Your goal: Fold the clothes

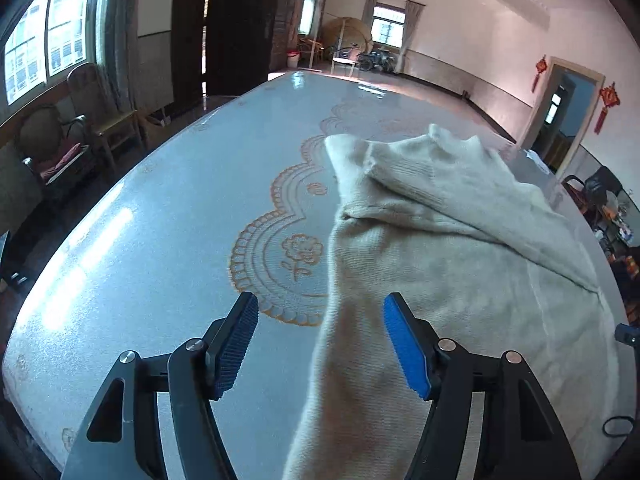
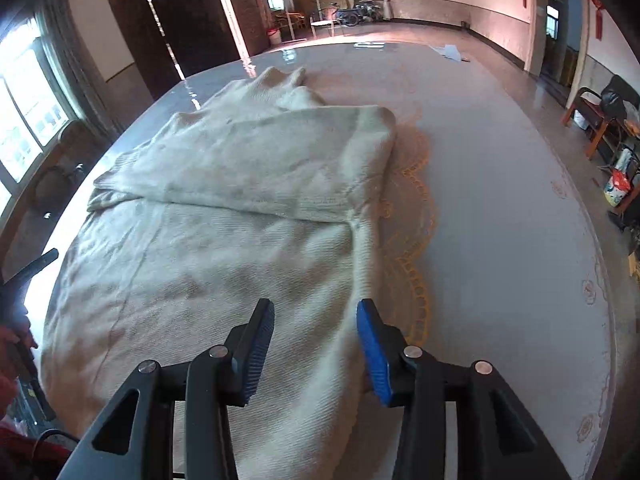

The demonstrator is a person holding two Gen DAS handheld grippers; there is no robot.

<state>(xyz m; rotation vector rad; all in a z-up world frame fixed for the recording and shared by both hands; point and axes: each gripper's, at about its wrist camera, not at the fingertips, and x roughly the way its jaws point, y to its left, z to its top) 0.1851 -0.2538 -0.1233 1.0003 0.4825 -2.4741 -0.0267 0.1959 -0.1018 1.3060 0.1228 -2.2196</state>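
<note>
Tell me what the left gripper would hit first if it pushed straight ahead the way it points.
Most likely the cream knit sweater. The left gripper is open, and the garment's edge already lies between its fingers. Straight on, it would meet more of that knit, then the folded-over sleeve. How high it rides above the fabric is unclear.

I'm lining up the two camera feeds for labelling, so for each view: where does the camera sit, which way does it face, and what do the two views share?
Left wrist: sits on the left gripper, facing forward along its open fingers over the sweater's left edge; only the gripper shows.
Right wrist: sits on the right gripper, facing forward along its open fingers over the sweater's right edge; the person's red-sleeved arm is partly visible at far left.
Shared: the cream sweater with a sleeve folded across, the patterned table and the room beyond.
</note>
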